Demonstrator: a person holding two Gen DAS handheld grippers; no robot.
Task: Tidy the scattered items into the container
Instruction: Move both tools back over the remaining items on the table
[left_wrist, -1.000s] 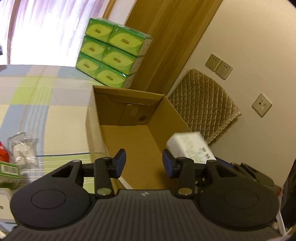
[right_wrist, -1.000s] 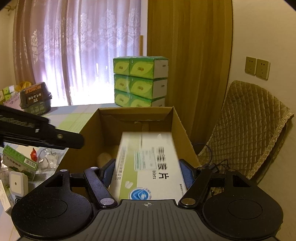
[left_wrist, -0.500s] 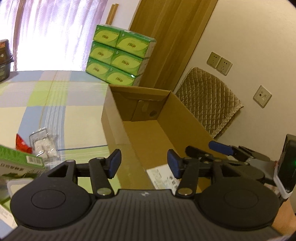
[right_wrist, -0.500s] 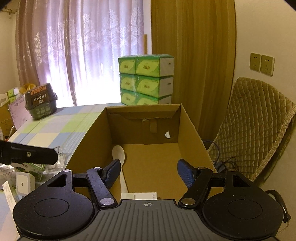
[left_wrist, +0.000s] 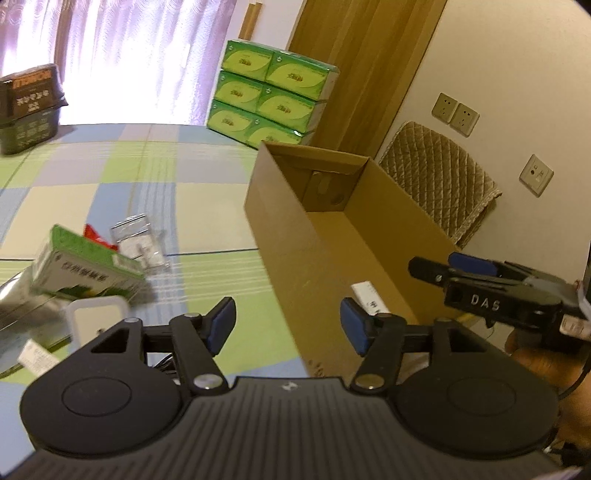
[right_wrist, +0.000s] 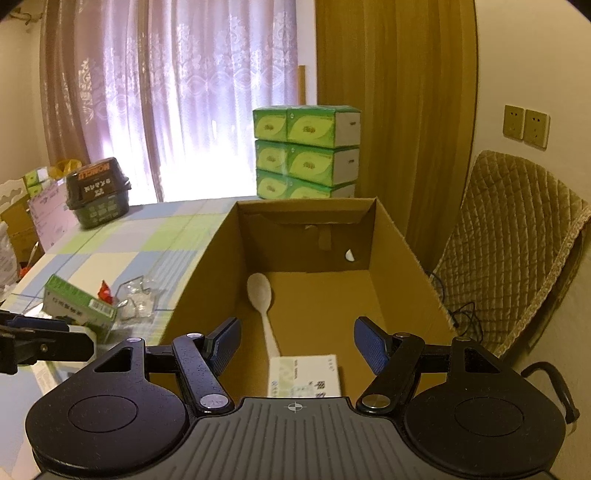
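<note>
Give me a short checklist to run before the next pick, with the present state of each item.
1. Right gripper empty, jaws open: ok.
2. Left gripper empty, jaws open: ok.
3. White medicine box lies inside the cardboard box: ok.
4. Spoon inside too: ok.
5. Items left outside: green box, clear packet: not ok.
6. Green box free to grasp: cannot tell.

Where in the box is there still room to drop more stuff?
The cardboard box has bare floor along its right wall and at the far end, beyond the white spoon. The near end is taken by the white medicine box. Outside, the green box and clear packet crowd the tablecloth.
</note>
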